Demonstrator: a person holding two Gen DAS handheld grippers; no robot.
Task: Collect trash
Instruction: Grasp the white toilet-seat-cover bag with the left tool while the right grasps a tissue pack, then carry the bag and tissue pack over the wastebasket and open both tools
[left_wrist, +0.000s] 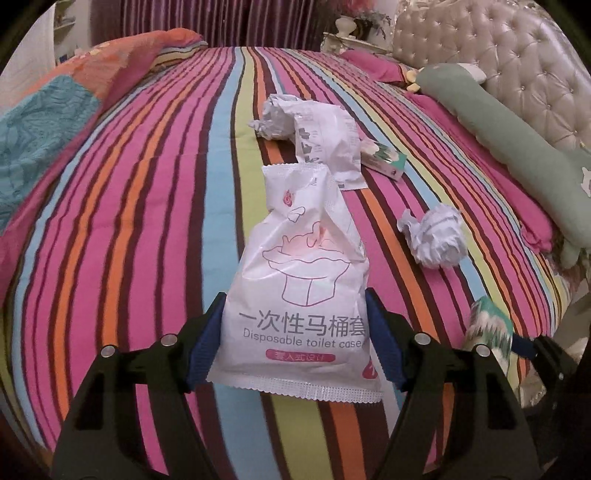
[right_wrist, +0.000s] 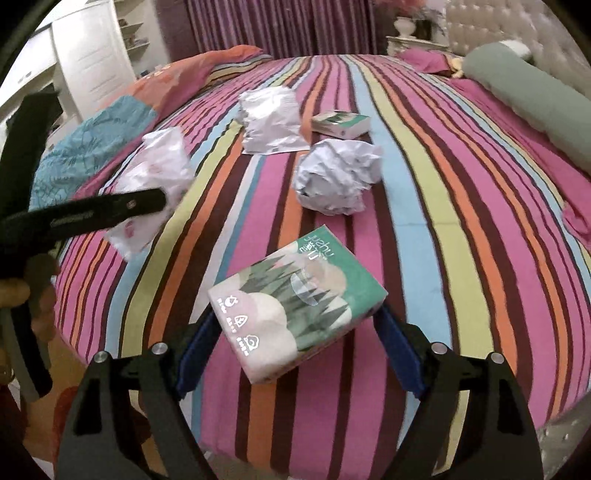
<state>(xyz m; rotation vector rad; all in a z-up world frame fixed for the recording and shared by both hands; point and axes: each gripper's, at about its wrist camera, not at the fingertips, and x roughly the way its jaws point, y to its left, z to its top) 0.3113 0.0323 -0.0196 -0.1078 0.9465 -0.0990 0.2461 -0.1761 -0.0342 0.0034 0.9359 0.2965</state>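
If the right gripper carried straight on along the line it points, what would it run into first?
The right gripper, its jaws clamped on the green tissue pack, points down towards the striped bedspread. The crumpled paper ball sits ahead, but depth is unclear; the bedspread probably comes first.

Left hand-held gripper (left_wrist: 293, 332) angled down over the bed (left_wrist: 147, 184), blue pads clamped on a white packet (left_wrist: 299, 295). Right hand-held gripper (right_wrist: 295, 343), beside it over the bed, pads clamped on a tissue pack (right_wrist: 295, 310).
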